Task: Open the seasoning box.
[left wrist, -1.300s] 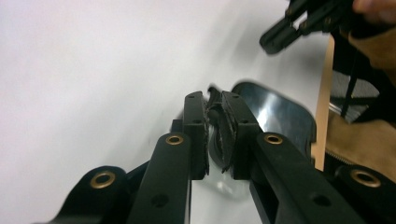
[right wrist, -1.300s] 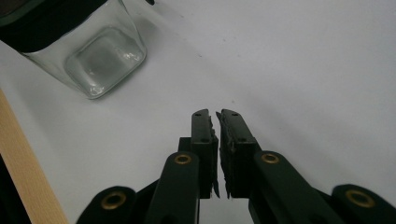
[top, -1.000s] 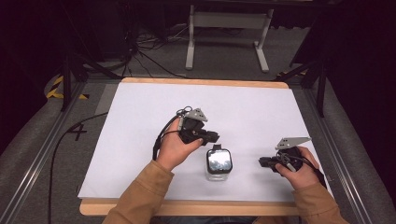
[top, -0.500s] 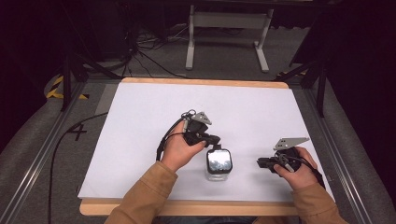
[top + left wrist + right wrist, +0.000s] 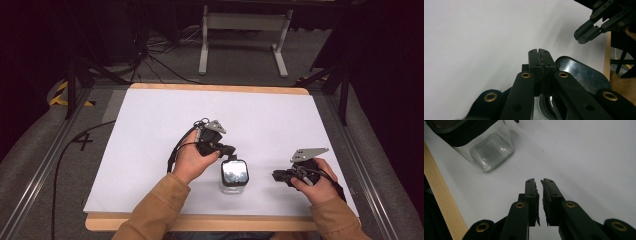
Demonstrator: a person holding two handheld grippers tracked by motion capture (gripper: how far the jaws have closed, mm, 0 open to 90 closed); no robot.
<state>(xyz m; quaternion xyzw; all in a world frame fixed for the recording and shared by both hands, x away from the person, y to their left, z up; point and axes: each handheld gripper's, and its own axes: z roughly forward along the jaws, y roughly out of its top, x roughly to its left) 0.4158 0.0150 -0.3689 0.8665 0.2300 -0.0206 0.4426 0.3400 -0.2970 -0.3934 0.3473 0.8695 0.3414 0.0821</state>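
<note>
- The jar (image 5: 234,176) stands upright on the white table (image 5: 150,150), near the front edge, between my two grippers.
- Its lid (image 5: 584,72) is on; I judge nothing is opened yet, so the work is only at its start.
- Through the glass (image 5: 491,155) in the right gripper view I see no contents; the jar looks empty, though the upper part is hidden by the dark lid.
- My left gripper (image 5: 228,149) is just beside the lid's far edge, maybe touching it; I cannot tell. Its jaws are pressed together with nothing between them.
- My right gripper (image 5: 276,175) hovers near the jar on the other side, apart from it. Its jaws are nearly together, a thin gap between the pads, holding nothing.
- What is left, I think: to grip the jar and the lid, then to take the lid off.
</note>
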